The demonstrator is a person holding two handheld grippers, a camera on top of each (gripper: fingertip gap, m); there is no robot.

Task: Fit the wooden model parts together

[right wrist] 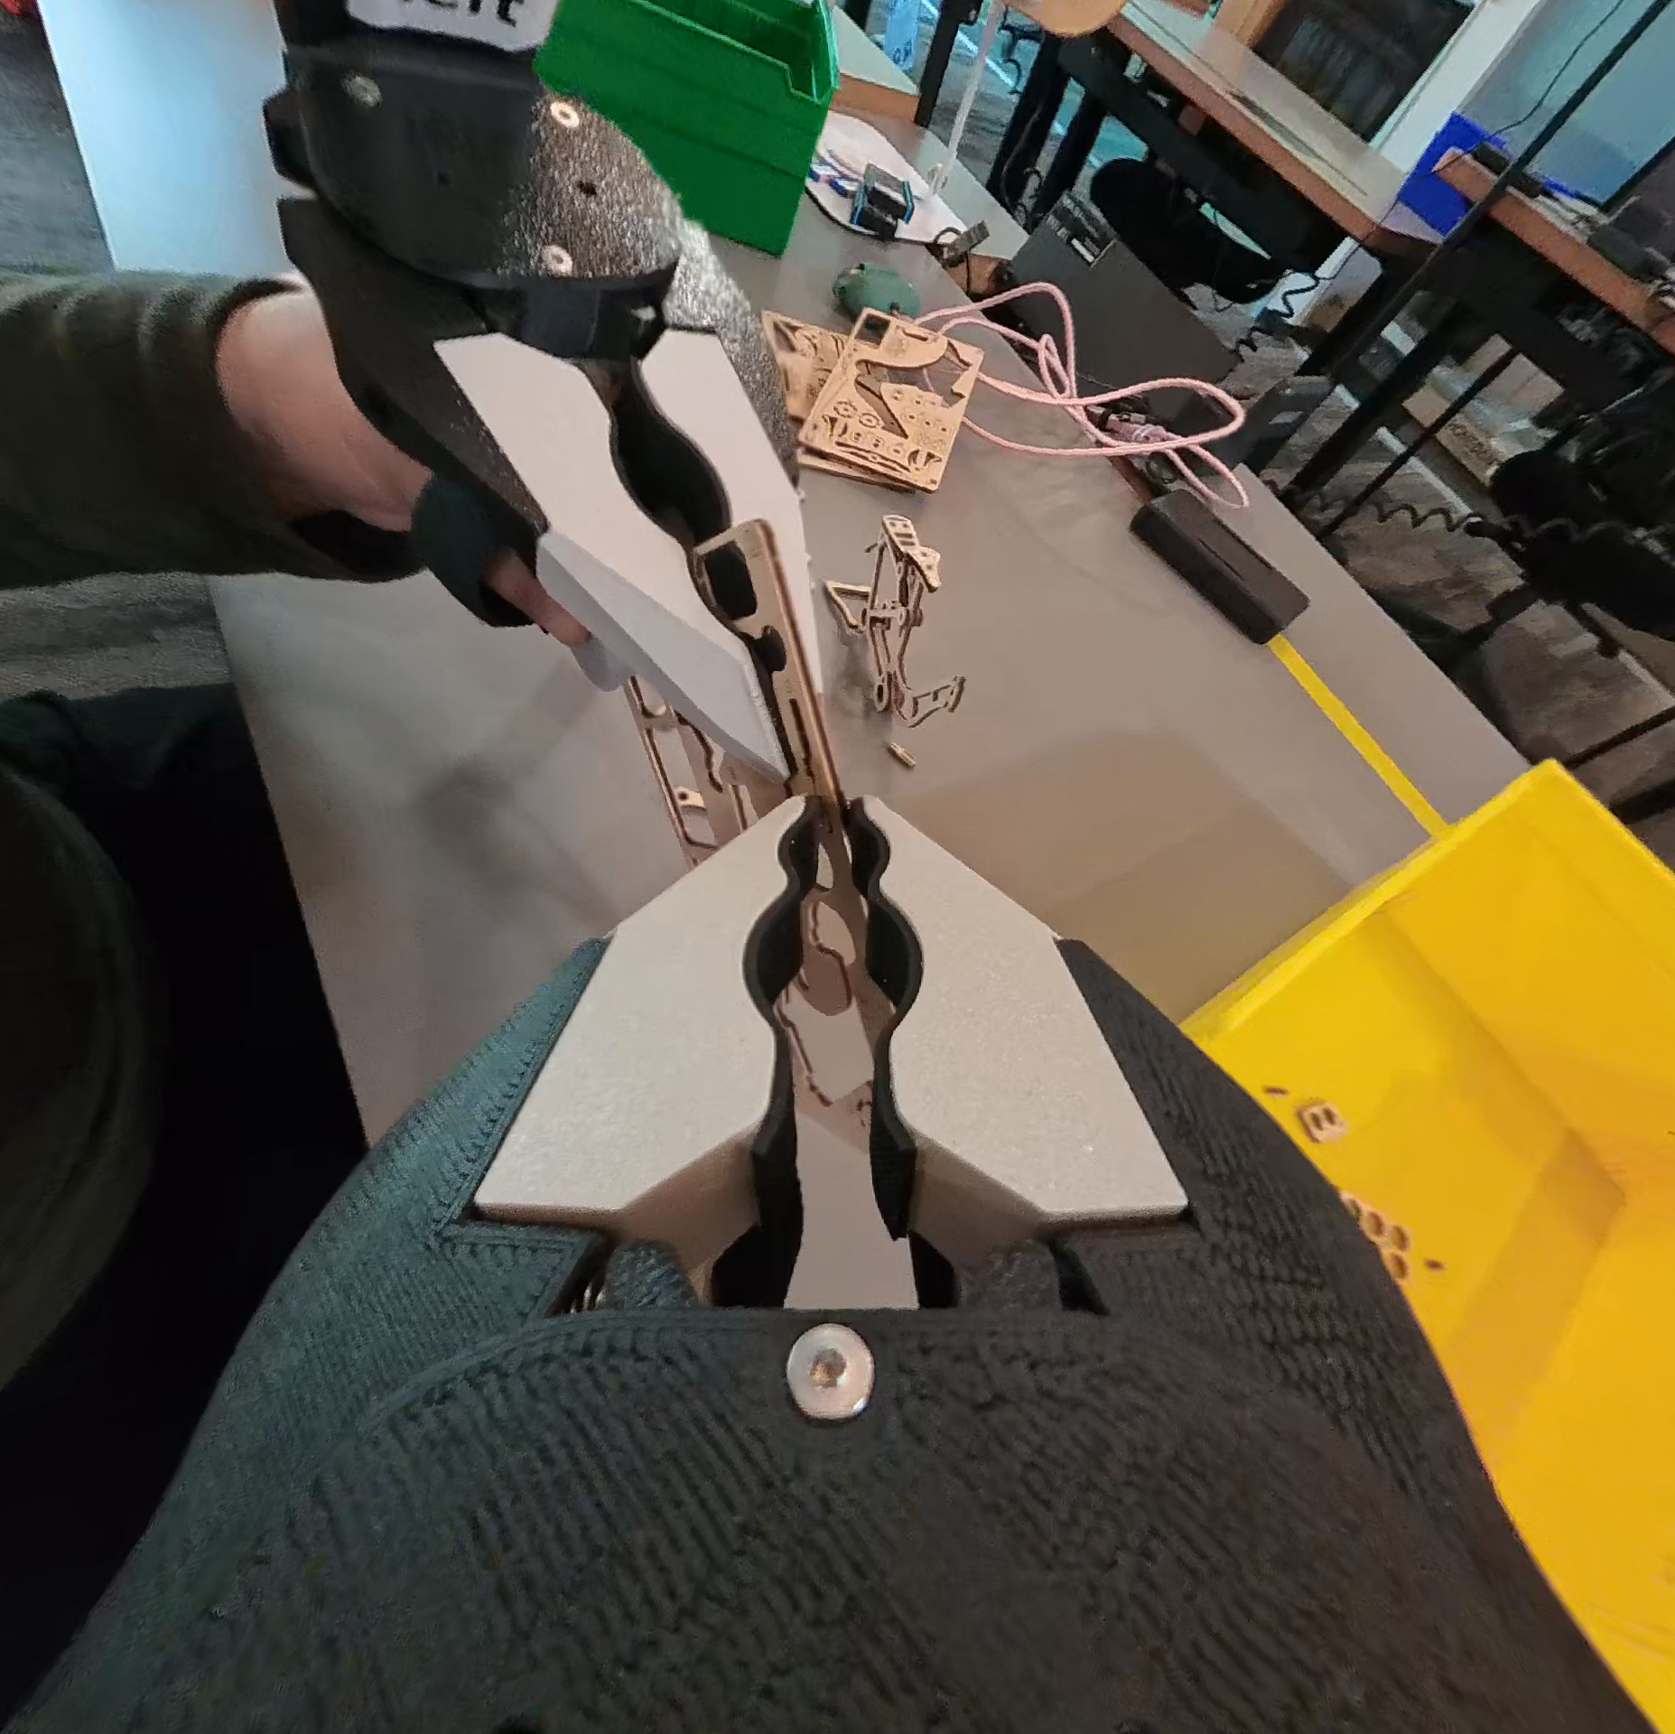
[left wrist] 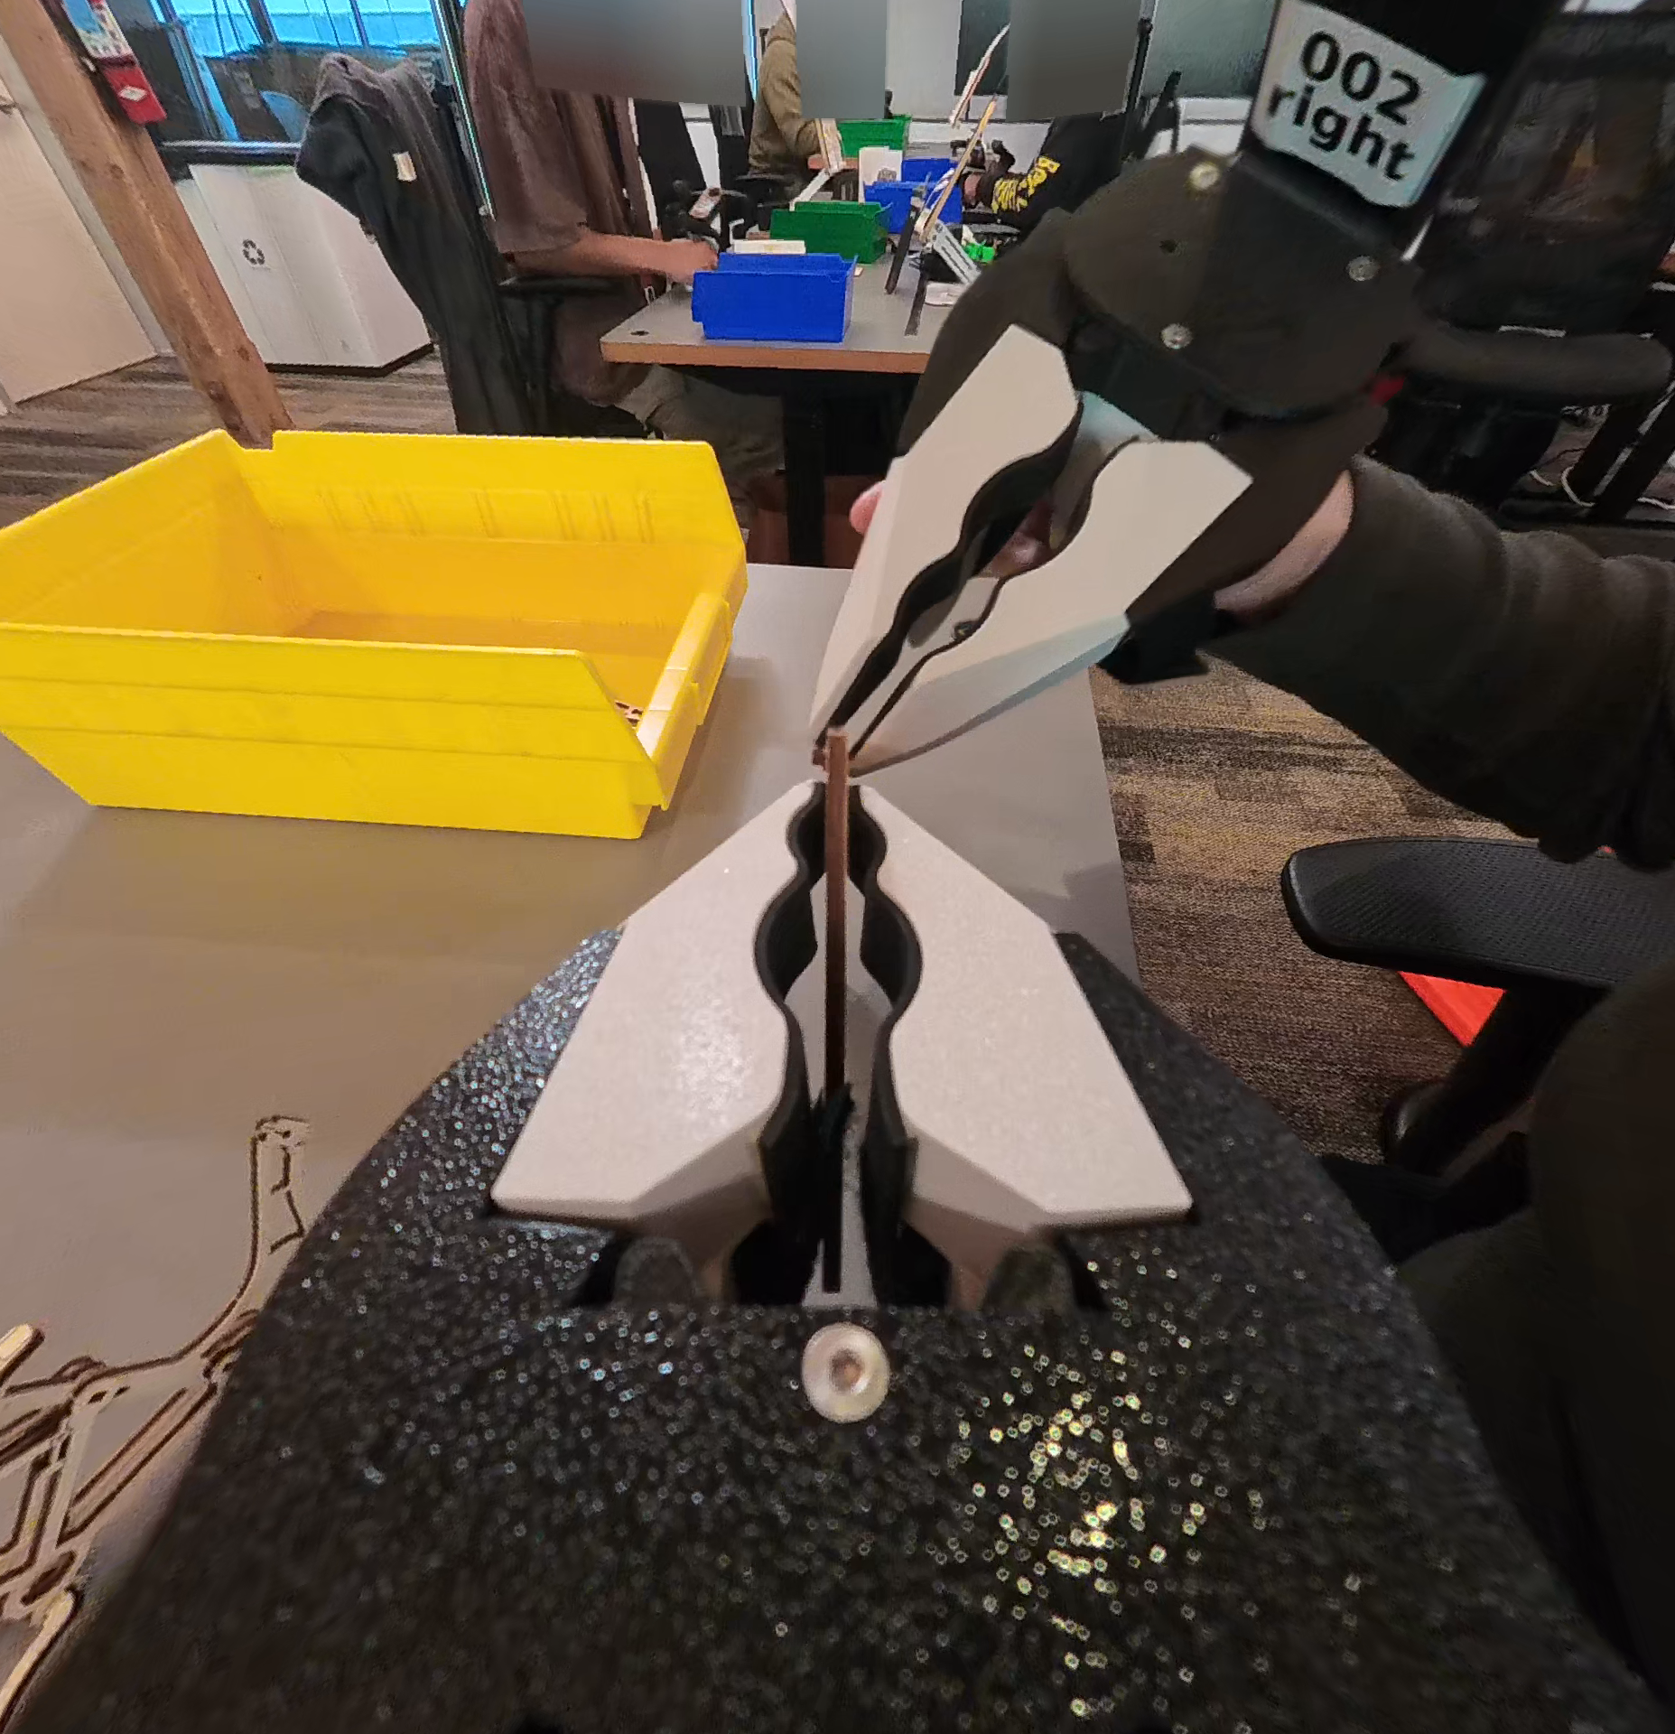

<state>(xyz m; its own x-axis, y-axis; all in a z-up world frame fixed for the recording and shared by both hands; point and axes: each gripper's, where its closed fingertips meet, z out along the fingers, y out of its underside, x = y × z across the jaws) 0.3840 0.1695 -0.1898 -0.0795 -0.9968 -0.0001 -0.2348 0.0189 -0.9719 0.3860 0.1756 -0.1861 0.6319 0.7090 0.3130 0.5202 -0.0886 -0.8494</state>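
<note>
My left gripper is shut on a long thin wooden strip, seen edge-on and standing out past its fingertips. The right wrist view shows this gripper coming in from the upper left with the pale strip along its jaws. My right gripper is shut on a flat laser-cut wooden piece lying between its fingers. The two grippers are tip to tip above the grey table, and the two parts meet at the tips. In the left wrist view the right gripper reaches down from the upper right.
A yellow bin stands on the table; small wooden bits lie in it. A partly built wooden model, cut-out wooden sheets, a pink cord and a black box lie beyond. An office chair is alongside. Only a small space, under 4 cm, lies between the two pairs of fingers.
</note>
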